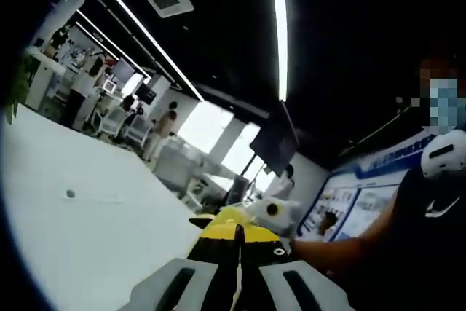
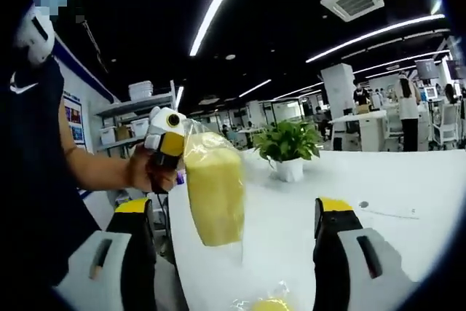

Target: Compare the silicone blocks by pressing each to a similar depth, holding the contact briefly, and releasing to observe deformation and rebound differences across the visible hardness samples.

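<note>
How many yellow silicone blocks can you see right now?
2. One bagged yellow block hangs from the left gripper, lifted above the table; another lies at the view's bottom edge. Others may be hidden.

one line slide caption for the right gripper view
Left claw lifts a bagged yellow block above the white table, between the right claw's open jaws, potted plant behind.

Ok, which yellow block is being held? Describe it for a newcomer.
Find the white table with the green potted plant. Left of the plant, the left gripper holds up a clear plastic bag containing a pale yellow silicone block. Unlike the other yellow piece lying on the table, it hangs in mid-air.
</note>
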